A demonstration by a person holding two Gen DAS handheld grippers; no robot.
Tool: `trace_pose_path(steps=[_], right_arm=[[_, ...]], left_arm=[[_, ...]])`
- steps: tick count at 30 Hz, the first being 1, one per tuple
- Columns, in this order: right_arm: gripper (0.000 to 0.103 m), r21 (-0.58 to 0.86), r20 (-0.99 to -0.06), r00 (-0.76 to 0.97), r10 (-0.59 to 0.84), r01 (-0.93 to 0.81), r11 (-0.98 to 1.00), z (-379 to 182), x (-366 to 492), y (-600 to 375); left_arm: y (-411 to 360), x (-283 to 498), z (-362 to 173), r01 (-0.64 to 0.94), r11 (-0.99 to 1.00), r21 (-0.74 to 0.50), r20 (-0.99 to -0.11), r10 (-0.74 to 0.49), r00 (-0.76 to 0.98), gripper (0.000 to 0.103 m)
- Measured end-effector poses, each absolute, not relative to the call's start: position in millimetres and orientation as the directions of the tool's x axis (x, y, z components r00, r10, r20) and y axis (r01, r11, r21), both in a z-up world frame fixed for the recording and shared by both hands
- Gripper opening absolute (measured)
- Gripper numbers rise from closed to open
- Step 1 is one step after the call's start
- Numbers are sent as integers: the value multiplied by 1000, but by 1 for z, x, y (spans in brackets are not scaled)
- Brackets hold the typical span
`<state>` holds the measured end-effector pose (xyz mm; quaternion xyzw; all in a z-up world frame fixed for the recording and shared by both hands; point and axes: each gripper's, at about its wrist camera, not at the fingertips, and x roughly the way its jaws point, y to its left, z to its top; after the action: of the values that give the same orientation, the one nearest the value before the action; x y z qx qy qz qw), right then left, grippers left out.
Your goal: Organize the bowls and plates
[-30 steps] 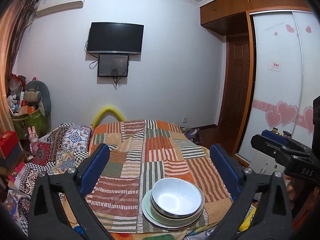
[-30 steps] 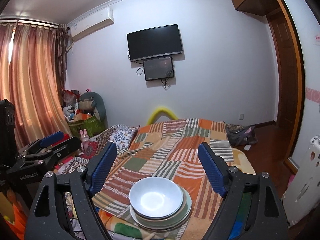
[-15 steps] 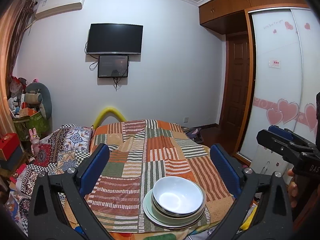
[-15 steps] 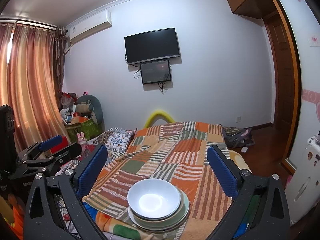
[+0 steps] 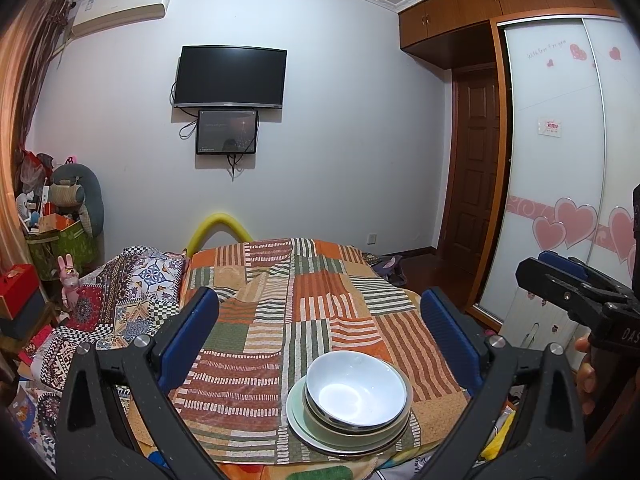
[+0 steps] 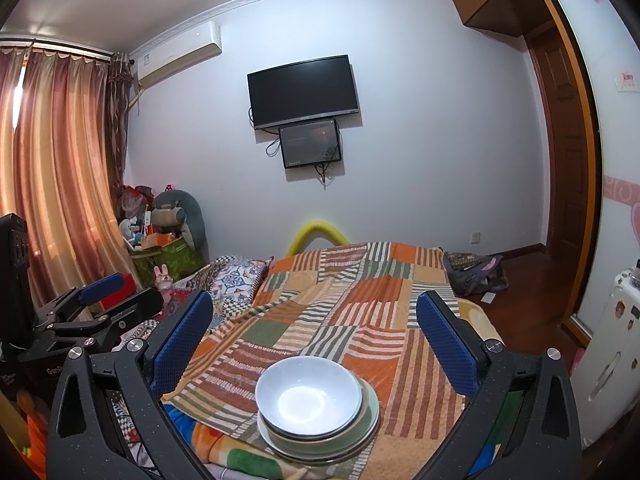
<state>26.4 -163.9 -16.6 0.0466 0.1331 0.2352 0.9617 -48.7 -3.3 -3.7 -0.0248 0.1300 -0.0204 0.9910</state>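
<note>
A white bowl (image 5: 355, 388) sits nested in a stack of bowls and pale green plates (image 5: 316, 436) near the front edge of the bed's striped patchwork cover. The same bowl (image 6: 308, 394) and plates (image 6: 370, 420) show in the right wrist view. My left gripper (image 5: 318, 320) is open and empty, held above and behind the stack; it also shows at the left edge of the right wrist view (image 6: 100, 300). My right gripper (image 6: 314, 318) is open and empty, above the stack; it appears at the right edge of the left wrist view (image 5: 568, 280).
The patchwork cover (image 5: 304, 300) spreads over the bed. A patterned pillow (image 5: 132, 280) lies at the left. Toys and boxes (image 5: 60, 220) pile in the left corner. A wardrobe with heart stickers (image 5: 560, 184) stands at the right. A bag (image 6: 476, 274) lies on the floor.
Both grippers have risen and drawn back slightly from the stack. The right gripper's jaws have spread a little wider. The dishes have not moved.
</note>
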Motion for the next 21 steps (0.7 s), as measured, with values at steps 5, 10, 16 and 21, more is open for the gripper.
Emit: trace_pose_path(steps=[5,10,16,21], right_arm=[[102,153,-237,853,465,-439,885,-17,28,-164],[102,160,-242,850,468,-441,883,-19,27,-164],[102,158,-243,848,471,-444,882,-17,25,-164],[102,160,-244,844,477,-450,879,-17,26,-164]], left_arm=[[-3,-50,-5,34,998,-54,-257,-46,965,103],[-2,-50,-6,35,998,-56,-257,-48,965,103],[-1,-50,-7,35,998,-55,-258,-48,965,103],[0,-50,-5,35,998,-53,-254,-47,966,103]])
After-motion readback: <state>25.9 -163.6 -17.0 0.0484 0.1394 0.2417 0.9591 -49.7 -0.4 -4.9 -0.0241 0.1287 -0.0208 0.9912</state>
